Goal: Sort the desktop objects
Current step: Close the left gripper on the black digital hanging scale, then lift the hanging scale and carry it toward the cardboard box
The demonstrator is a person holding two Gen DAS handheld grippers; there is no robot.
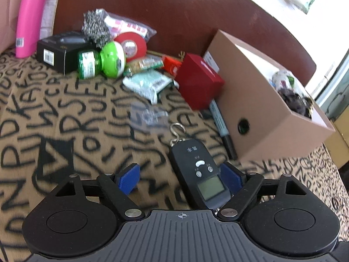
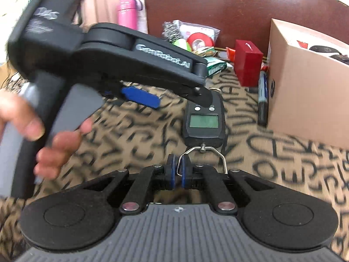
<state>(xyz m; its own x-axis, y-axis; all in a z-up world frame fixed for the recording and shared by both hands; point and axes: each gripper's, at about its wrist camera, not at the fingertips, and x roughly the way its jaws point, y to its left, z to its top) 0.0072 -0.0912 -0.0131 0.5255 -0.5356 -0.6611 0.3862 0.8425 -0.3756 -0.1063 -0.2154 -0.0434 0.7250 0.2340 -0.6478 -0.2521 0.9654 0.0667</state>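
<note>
1. The right gripper is clamped on the wire loop of the hanging scale.
2. The left gripper is spread open; the scale body lies between its pads, beside the right one.
3. The scale lies on the lettered cloth, near the cardboard box.

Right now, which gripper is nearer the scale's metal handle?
Right. The right gripper is shut on the handle; the left gripper stands open around the scale body.
</note>
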